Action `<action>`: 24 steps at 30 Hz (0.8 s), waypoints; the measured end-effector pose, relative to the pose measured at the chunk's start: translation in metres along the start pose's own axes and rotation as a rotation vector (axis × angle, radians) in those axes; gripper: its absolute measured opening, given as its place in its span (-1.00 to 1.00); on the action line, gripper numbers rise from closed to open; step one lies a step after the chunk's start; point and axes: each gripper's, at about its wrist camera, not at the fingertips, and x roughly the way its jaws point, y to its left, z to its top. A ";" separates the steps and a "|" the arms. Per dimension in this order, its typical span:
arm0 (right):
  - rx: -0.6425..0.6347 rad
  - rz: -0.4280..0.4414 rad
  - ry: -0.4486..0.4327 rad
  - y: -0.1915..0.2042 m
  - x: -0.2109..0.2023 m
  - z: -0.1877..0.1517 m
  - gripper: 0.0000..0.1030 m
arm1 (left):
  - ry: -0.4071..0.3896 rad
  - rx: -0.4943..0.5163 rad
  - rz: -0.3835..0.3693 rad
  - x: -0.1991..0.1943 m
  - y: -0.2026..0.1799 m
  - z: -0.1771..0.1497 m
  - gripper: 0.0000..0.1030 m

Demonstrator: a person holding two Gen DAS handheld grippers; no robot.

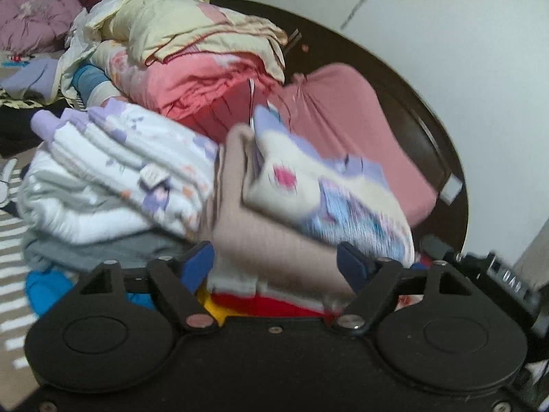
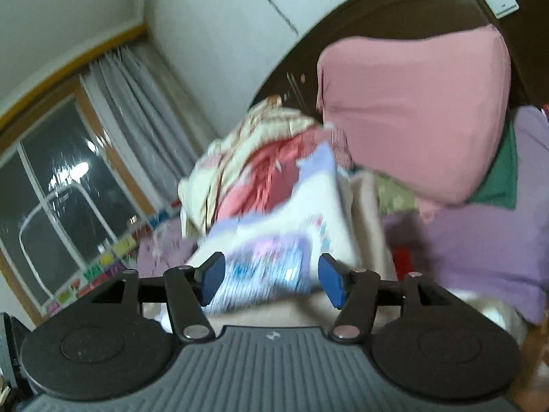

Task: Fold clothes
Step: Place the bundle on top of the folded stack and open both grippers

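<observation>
A folded white and lilac printed garment [image 1: 326,189] lies tilted on top of a folded beige ribbed garment [image 1: 267,243]. My left gripper [image 1: 276,266] is open, its blue pads on either side of the beige garment's near edge. In the right wrist view the same printed garment [image 2: 284,237] lies between the blue pads of my right gripper [image 2: 271,279], which is open around it. The image is blurred with motion.
A stack of folded white floral clothes [image 1: 113,178] sits to the left. Behind are pink and cream bedding [image 1: 192,58], a pink pillow [image 2: 415,110] against a dark wooden headboard [image 2: 411,10], and a lilac cushion [image 2: 490,247]. A curtained window [image 2: 68,178] is at left.
</observation>
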 end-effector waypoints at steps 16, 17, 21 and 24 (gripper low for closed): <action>-0.191 -0.236 0.111 0.074 -0.065 -0.004 1.00 | 0.004 0.273 0.276 -0.074 -0.070 -0.012 1.00; -0.192 -0.250 0.121 0.076 -0.067 -0.003 1.00 | 0.000 0.292 0.278 -0.077 -0.075 -0.012 1.00; -0.198 -0.294 0.139 0.080 -0.076 0.000 1.00 | -0.056 0.375 0.320 -0.089 -0.095 -0.013 1.00; -0.213 -0.309 0.145 0.083 -0.084 0.000 1.00 | -0.048 0.374 0.304 -0.096 -0.102 -0.012 1.00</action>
